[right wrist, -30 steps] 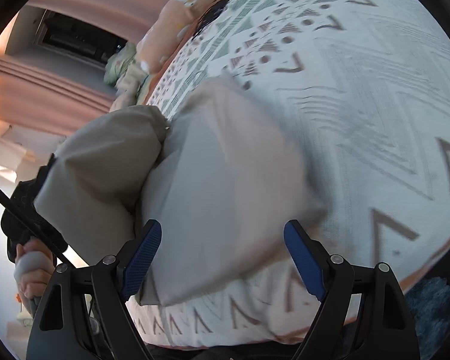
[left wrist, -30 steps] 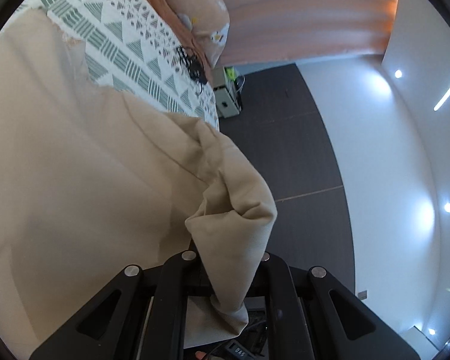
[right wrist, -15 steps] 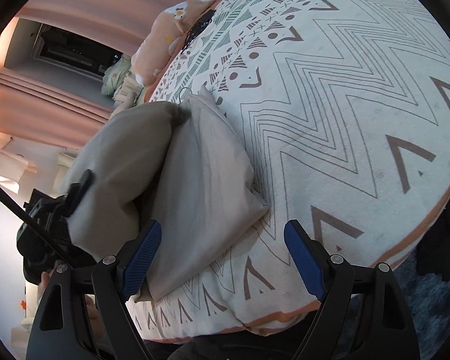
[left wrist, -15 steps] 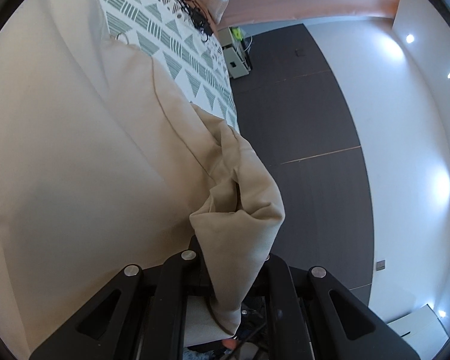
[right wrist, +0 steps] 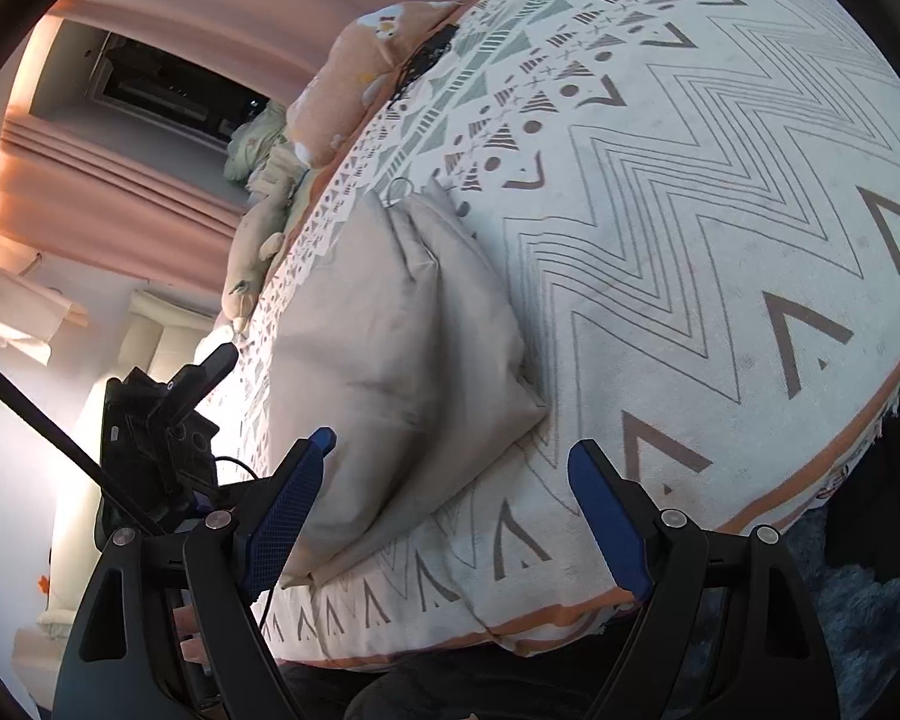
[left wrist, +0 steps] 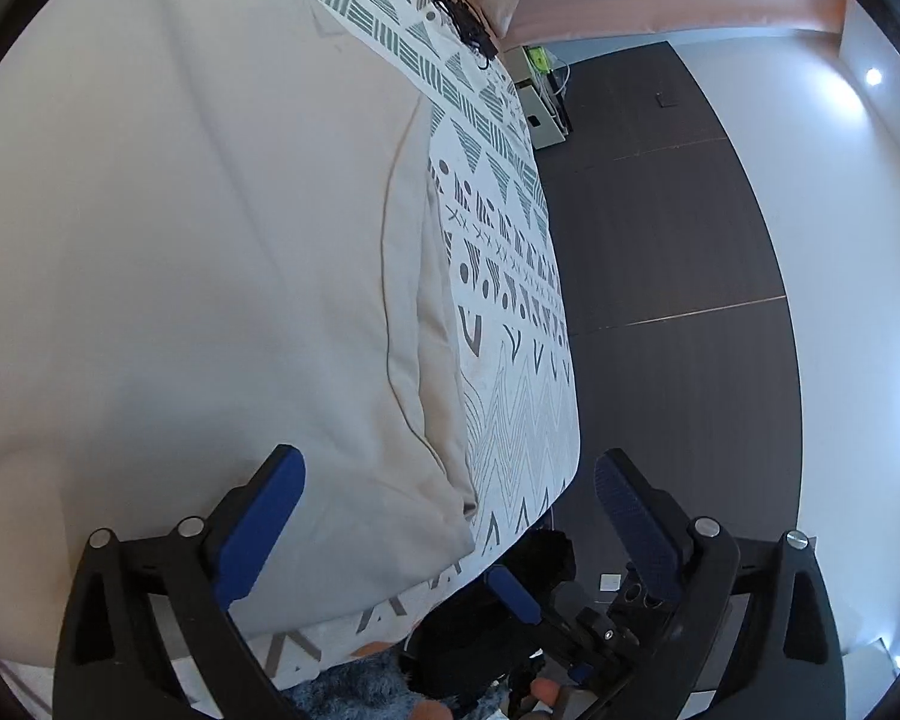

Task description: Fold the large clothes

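One beige garment (left wrist: 198,276), soft matte cloth folded into a smooth layered slab, lies near the foot edge of a bed (right wrist: 720,228) under a zigzag-patterned woven cover; the left gripper (left wrist: 450,516) and right gripper (right wrist: 450,492) gape wide, empty, blue ribbed pads (right wrist: 282,516) exposed.

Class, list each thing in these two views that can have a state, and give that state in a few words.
Left claw: open, holding nothing.
Right claw: open, holding nothing.
Beige garment: folded, lying flat on the bed.
Patterned bedspread: spread over the bed, under the garment.
Black cable: bunched near the pillow.
Pillow: lying at the bed's head.
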The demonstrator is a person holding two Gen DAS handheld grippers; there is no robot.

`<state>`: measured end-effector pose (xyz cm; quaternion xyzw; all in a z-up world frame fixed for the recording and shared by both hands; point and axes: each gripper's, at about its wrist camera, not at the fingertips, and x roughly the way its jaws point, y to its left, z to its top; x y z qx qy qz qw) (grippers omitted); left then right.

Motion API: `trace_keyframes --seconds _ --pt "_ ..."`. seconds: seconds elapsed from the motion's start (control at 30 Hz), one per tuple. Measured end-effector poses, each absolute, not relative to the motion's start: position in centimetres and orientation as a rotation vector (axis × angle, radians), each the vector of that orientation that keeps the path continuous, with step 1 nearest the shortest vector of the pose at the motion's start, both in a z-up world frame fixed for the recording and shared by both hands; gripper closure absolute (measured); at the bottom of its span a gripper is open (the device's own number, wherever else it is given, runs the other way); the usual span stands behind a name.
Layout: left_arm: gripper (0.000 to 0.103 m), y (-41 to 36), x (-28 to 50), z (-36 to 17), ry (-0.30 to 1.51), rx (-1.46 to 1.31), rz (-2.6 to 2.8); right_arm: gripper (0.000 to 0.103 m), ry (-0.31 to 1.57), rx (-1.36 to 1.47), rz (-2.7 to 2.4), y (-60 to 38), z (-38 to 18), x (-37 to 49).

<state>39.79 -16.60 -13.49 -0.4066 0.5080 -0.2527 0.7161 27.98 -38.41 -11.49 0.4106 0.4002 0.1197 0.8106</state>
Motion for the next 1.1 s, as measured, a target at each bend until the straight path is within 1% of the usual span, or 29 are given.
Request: trace_keyframes --seconds 0.2,0.47,0.57,0.63,0.67,0.7,0.73,0.77,0.8,0.83,0.93,1.1 --pt "0.005 -12.2 38.4 -12.1 1.051 -0.866 -0.474 0.02 0.86 0.849 0.332 -37.0 -10.8 29.3" --pt "0.005 -5.3 36.5 -11.4 0.991 -0.76 -0.305 0.021 0.923 0.77 0.352 -34.4 -11.6 32.9" --pt "0.006 -2.7 35.2 -11.6 0.973 -0.732 -0.236 0.029 0.962 0.724 0.327 -33.8 -12.0 34.5" --pt "0.014 -1.4 34.3 -12.1 0.984 -0.729 -0.197 0.041 0.972 0.712 0.326 -33.3 -12.1 35.3" --pt "0.017 -1.1 34.2 -12.6 0.994 -0.727 -0.185 0.045 0.977 0.702 0.325 -33.1 -12.3 35.9" --pt "0.023 -0.7 33.9 -13.0 1.007 -0.72 -0.168 0.055 0.982 0.692 0.324 -32.8 -12.4 36.4" --pt "0.031 -0.1 33.5 -13.3 1.022 -0.709 -0.153 0.064 0.988 0.68 0.327 -32.4 -12.6 36.9" --pt "0.036 0.2 33.3 -13.7 1.042 -0.699 -0.133 0.071 0.994 0.661 0.338 -32.0 -12.7 37.4" --pt "0.044 0.3 33.2 -14.3 1.062 -0.694 -0.116 0.085 0.994 0.645 0.349 -31.7 -12.7 37.9" --pt "0.048 0.3 33.1 -14.9 1.075 -0.696 -0.11 0.09 0.985 0.638 0.361 -31.6 -12.4 38.2" --pt "0.055 0.6 32.7 -16.2 1.105 -0.711 -0.107 0.093 0.926 0.614 0.394 -31.7 -11.0 38.5" --pt "0.057 -0.2 32.6 -17.2 1.116 -0.736 -0.142 0.095 0.873 0.611 0.401 -32.7 -10.0 38.5"
